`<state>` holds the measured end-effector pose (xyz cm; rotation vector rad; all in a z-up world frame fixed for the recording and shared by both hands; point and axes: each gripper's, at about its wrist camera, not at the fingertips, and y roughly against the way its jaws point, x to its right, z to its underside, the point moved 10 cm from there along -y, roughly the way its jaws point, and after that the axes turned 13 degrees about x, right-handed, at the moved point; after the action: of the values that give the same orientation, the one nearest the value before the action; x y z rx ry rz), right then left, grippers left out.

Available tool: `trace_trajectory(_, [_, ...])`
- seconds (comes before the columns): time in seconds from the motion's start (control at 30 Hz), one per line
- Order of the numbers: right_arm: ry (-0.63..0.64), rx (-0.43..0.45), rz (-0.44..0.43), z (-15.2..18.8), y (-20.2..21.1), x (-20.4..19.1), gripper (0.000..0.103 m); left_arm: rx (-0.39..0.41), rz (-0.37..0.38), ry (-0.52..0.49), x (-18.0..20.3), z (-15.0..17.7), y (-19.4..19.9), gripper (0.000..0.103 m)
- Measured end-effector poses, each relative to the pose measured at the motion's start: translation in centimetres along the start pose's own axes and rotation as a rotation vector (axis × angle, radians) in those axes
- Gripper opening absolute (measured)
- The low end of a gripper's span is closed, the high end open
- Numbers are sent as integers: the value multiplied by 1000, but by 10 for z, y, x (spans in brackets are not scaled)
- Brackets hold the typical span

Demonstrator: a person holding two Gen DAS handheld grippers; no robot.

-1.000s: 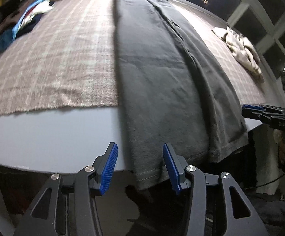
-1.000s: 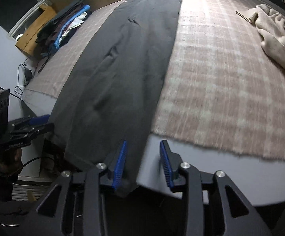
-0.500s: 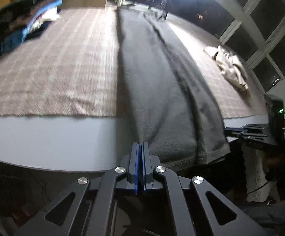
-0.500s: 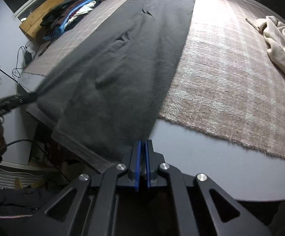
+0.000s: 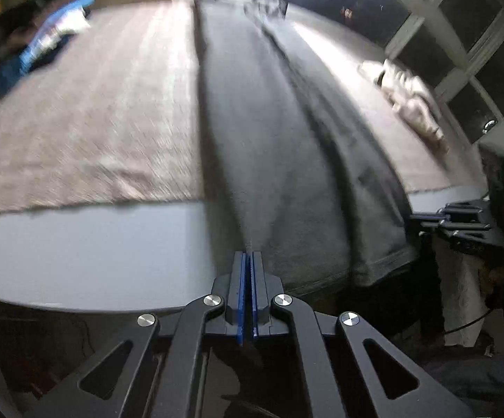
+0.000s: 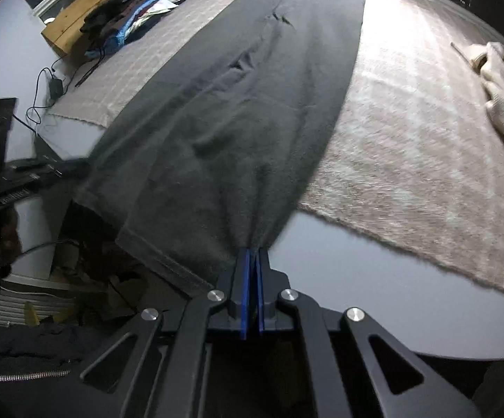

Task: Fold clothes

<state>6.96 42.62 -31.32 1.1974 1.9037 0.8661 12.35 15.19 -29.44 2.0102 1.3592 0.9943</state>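
A long dark grey garment (image 5: 269, 132) lies stretched lengthwise down a pinkish plaid blanket (image 5: 88, 118) on a table. It also fills the middle of the right wrist view (image 6: 252, 104). My left gripper (image 5: 250, 257) is shut on the garment's near hem at its left corner. My right gripper (image 6: 253, 254) is shut on the near hem at its right corner. The hem between them is lifted off the table's near edge and pulled taut. Each gripper shows at the side of the other's view, the right gripper (image 5: 422, 216) and the left gripper (image 6: 77, 165).
A cream garment (image 5: 408, 104) lies crumpled on the blanket to the right; it also shows in the right wrist view (image 6: 502, 97). A pile of dark and blue clothes (image 6: 137, 17) sits at the far left by a wooden box (image 6: 74, 24). The bare grey table edge (image 5: 88, 250) runs in front.
Both grippers closed on the hem, one at each corner, then lifted and pulled it toward me. The near end of the garment has risen off the table edge and drawn taut.
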Motion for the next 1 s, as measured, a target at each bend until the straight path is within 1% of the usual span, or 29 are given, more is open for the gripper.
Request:
trace_trajectory(0.07, [-19,-28,5,-2,7,8,4,-10,-29,11,-7,4,2,2])
trace_trajectory(0.1, [-28,-43,8,-2,11,11,8,-15,-43,16,-10,5,3,1])
trace_trajectory(0.13, [-33,-26,-6,-13,17,12,11,-24,-53,22,-13,8,4,2])
trace_trajectory(0.2, [-21,27,-33,-44,28,10,30,-26,-66,42,-16,10,5,8])
trace_trajectory(0.23, [-1,60,-40,-62,33,9,32,-21,-54,52,-13,9,6,16])
trace_trajectory(0.27, [23,73,-41,-74,34,7,33,-13,-44,49,-7,6,6,22])
trace_trajectory(0.3, [47,83,-42,-86,33,5,33,-5,-43,30,0,4,4,26])
trace_trajectory(0.37, [114,97,-56,-106,23,-3,33,-3,-45,-11,8,4,1,38])
trace_trajectory(0.4, [148,104,-64,-116,18,-8,33,-9,-56,-31,9,4,-2,39])
trace_trajectory(0.47, [191,101,-78,-136,-1,-15,33,-25,-73,-49,12,2,-15,39])
trace_trajectory(0.6, [192,89,-154,-192,-51,-45,33,-52,-84,-41,14,5,-28,38])
trace_trajectory(0.67, [220,86,-159,-227,-83,-67,33,-57,-87,-35,14,6,-30,38])
trace_trajectory(0.7, [230,80,-161,-237,-94,-74,33,-56,-90,-30,13,6,-30,37])
trace_trajectory(0.77, [219,41,-140,-259,-126,-84,33,-51,-96,-19,11,6,-30,36])
trace_trajectory(0.8, [199,-1,-139,-266,-146,-88,33,-48,-102,-17,10,5,-30,35])
trace_trajectory(0.83, [190,-39,-137,-266,-159,-90,33,-45,-110,-17,9,4,-30,30])
trace_trajectory(0.87, [184,-76,-135,-265,-171,-91,33,-42,-118,-17,8,3,-32,22])
trace_trajectory(0.9, [185,-111,-116,-263,-181,-90,33,-40,-124,-14,6,3,-32,19])
trace_trajectory(0.93, [190,-144,-91,-259,-190,-88,33,-38,-124,-3,4,2,-31,16])
trace_trajectory(1.0, [182,-183,-85,-253,-200,-85,33,-33,-120,24,-1,2,-29,12])
